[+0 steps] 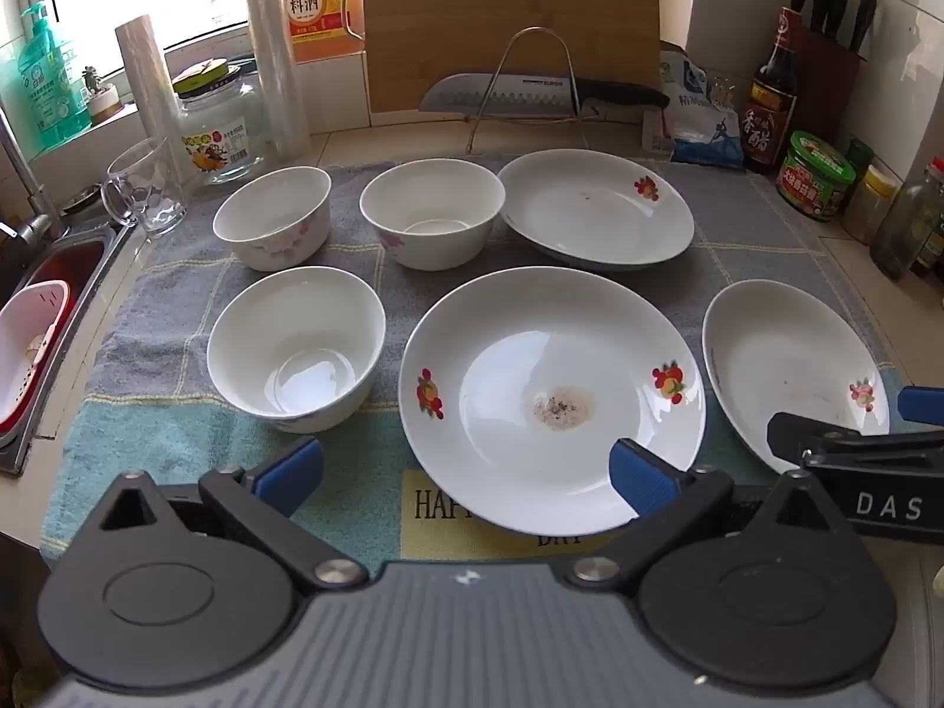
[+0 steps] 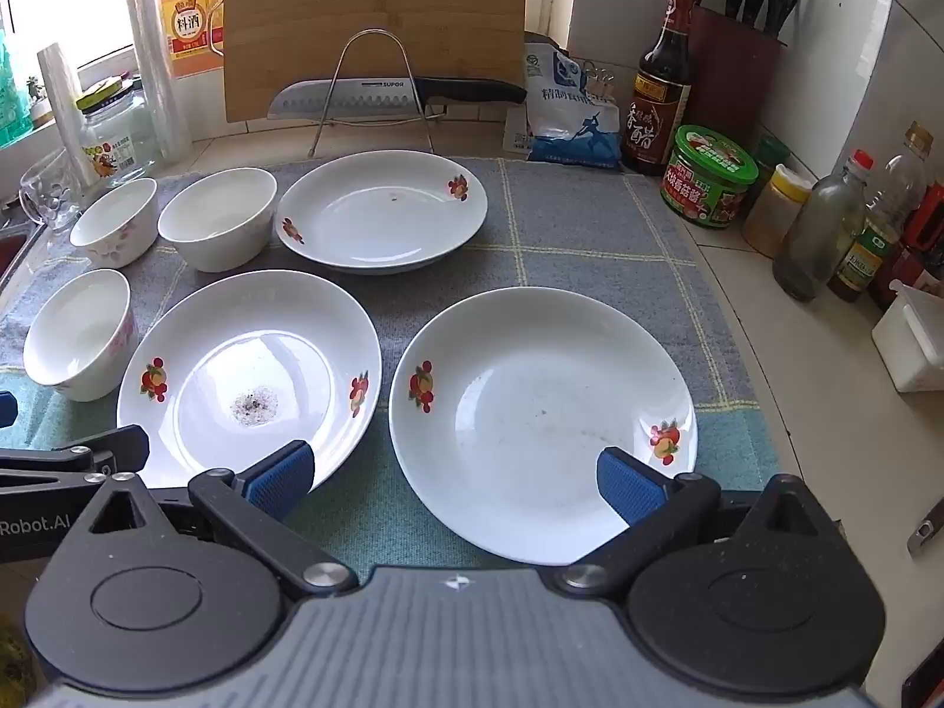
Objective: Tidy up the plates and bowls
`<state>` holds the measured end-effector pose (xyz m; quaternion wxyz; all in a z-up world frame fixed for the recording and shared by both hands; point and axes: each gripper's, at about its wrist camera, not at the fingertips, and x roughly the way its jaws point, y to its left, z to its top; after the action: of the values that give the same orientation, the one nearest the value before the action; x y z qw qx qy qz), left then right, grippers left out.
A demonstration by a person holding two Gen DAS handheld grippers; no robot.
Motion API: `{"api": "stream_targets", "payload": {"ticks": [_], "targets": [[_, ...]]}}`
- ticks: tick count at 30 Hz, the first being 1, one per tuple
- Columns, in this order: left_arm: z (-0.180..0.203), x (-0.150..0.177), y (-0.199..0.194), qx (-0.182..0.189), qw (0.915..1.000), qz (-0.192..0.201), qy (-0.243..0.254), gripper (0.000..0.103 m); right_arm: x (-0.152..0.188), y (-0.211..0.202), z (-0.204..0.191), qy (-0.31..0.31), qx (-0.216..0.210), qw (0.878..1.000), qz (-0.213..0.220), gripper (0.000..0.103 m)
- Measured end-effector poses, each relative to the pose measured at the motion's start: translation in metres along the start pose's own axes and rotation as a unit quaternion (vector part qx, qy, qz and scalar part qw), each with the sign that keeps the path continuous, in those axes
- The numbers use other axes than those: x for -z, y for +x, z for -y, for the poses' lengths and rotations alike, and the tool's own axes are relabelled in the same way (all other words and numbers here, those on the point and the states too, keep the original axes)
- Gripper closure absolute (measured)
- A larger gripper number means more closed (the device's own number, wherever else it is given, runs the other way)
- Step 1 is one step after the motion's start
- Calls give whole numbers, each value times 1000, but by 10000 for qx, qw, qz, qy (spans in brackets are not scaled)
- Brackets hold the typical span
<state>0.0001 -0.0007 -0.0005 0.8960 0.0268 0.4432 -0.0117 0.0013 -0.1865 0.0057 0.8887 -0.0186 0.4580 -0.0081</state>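
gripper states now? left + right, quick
Left gripper: open, jaws wide, holding nothing, above the middle plate.
Right gripper: open, jaws wide, holding nothing, above the right plate.

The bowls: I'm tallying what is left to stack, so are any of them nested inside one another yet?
No, the three bowls stand apart on the cloth, each empty.

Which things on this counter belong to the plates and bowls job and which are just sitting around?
For the job: three plates, near middle, near right, far; three bowls, near, far left, far middle.

Lying about: knife, cutting board, glass mug, jar, vinegar bottle, knife block.
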Motion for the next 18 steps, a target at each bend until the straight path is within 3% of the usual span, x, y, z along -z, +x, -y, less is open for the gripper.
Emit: {"api": "stream_targets", "payload": {"ticks": [18], "targets": [[-2, -1, 0, 82, 9999, -2, -63, 1, -1, -2, -2, -42, 57, 10000, 9, 0]]}}
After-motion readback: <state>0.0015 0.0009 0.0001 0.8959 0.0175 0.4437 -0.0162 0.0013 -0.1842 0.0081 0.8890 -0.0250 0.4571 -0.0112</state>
